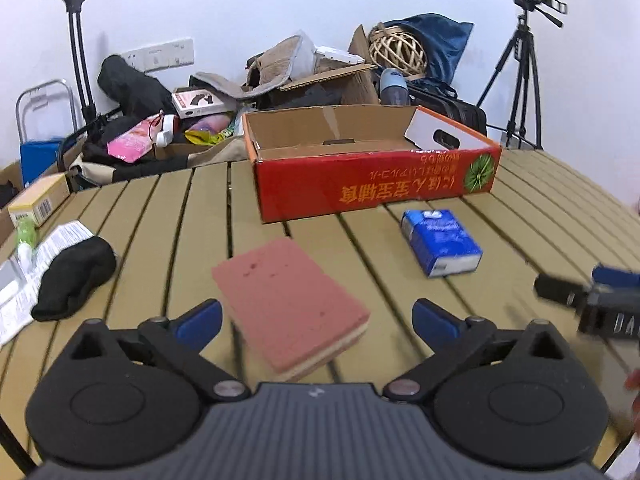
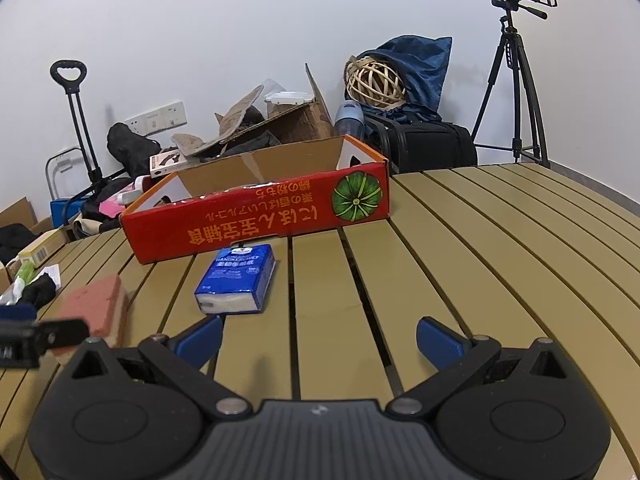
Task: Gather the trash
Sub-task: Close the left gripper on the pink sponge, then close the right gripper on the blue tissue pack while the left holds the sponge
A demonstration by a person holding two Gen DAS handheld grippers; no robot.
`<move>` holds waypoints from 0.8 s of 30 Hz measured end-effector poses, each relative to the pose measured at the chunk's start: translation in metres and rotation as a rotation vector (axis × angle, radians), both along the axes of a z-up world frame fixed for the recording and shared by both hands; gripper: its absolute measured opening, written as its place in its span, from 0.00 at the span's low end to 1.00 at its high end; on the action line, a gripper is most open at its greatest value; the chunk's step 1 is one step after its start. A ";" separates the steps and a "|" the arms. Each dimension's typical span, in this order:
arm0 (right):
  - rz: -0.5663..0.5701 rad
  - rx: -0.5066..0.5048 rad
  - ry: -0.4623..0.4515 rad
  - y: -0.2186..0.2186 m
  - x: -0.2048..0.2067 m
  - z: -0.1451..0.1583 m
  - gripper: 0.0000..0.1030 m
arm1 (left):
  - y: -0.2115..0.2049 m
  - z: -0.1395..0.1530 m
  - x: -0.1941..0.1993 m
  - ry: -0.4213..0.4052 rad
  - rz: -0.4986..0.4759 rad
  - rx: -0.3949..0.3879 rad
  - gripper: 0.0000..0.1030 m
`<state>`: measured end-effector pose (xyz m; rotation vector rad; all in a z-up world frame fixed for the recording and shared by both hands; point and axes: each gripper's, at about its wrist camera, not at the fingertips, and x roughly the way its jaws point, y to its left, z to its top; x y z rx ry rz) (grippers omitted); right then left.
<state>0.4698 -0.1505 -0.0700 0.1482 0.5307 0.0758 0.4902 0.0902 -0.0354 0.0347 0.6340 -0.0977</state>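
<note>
My left gripper (image 1: 318, 320) is open, its blue fingertips on either side of the near end of a pink sponge (image 1: 288, 300) lying flat on the slatted table (image 1: 160, 240). A blue tissue pack (image 1: 440, 242) lies to the right, in front of an open red cardboard box (image 1: 376, 186). My right gripper (image 2: 320, 338) is open and empty above bare slats; the tissue pack (image 2: 238, 280) lies just beyond its left finger, the sponge (image 2: 94, 306) further left, the red box (image 2: 256, 216) behind. The right gripper's tip shows blurred at the left view's right edge (image 1: 592, 296).
At the table's left edge lie a black sock (image 1: 74, 276), a printed leaflet (image 1: 36, 264), a green tube (image 1: 25, 236) and a yellow carton (image 1: 38, 200). Behind the table is a clutter of bags, boxes and a trolley. A tripod (image 2: 516, 80) stands at the back right.
</note>
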 end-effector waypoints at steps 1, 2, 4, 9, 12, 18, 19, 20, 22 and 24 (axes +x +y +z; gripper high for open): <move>0.002 -0.005 0.002 0.000 0.000 0.000 1.00 | -0.005 0.000 0.004 0.009 0.027 -0.007 1.00; 0.002 -0.011 0.005 0.001 0.000 -0.001 1.00 | -0.009 -0.002 0.010 0.020 0.063 -0.010 1.00; 0.000 -0.016 0.010 -0.001 0.000 -0.002 1.00 | -0.015 -0.006 0.021 0.048 0.127 -0.013 1.00; -0.014 -0.011 0.012 -0.010 0.001 -0.002 1.00 | -0.019 -0.023 0.041 0.113 0.262 0.010 1.00; -0.023 -0.005 0.015 -0.013 0.002 -0.002 1.00 | -0.010 -0.029 0.045 0.140 0.266 -0.037 0.85; -0.012 -0.014 0.023 -0.005 0.004 -0.005 1.00 | 0.003 -0.022 0.036 0.101 0.257 -0.050 0.73; -0.007 -0.019 0.024 -0.002 0.004 -0.005 1.00 | 0.004 -0.019 0.033 0.086 0.254 -0.038 0.73; -0.001 -0.026 0.025 0.001 0.004 -0.005 1.00 | 0.006 -0.016 0.030 0.068 0.250 -0.027 0.73; 0.008 -0.036 0.023 0.008 0.004 -0.005 1.00 | 0.011 -0.011 0.025 0.042 0.246 -0.015 0.73; 0.015 -0.047 0.023 0.015 0.005 -0.003 1.00 | 0.018 -0.006 0.020 0.024 0.242 -0.018 0.73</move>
